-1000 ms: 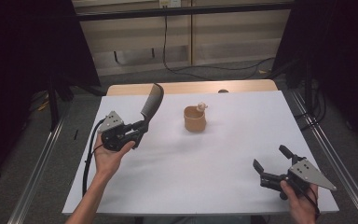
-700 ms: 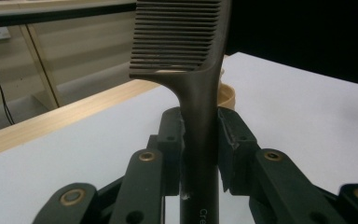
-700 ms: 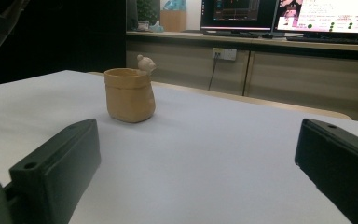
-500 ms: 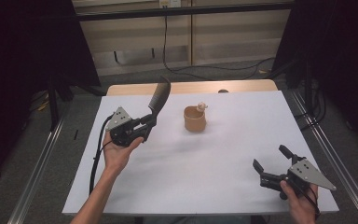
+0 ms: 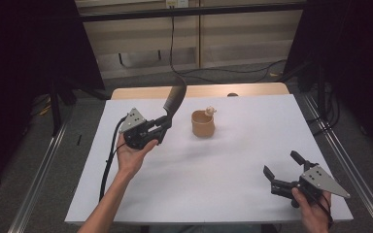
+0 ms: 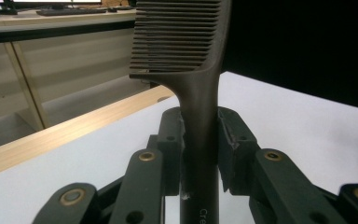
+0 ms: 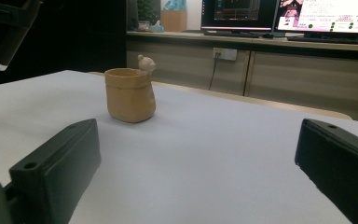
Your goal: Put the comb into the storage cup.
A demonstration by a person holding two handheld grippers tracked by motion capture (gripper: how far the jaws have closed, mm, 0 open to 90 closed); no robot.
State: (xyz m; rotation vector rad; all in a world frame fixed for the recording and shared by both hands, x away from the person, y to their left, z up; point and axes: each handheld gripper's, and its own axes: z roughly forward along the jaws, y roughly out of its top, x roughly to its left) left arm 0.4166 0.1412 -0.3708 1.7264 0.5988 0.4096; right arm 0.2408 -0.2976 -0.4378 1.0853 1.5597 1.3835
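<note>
High view: comb gripped, cup just sitting there.
Left gripper clamps the comb's handle; right gripper rests wide apart, nothing in it.

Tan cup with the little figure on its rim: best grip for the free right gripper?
Take the cup across its outer wall, below the rim, from the right gripper's own side, jaws level. It stands upright and alone on the table, its near side bare. The figure sits on the far rim edge; avoid it.
</note>
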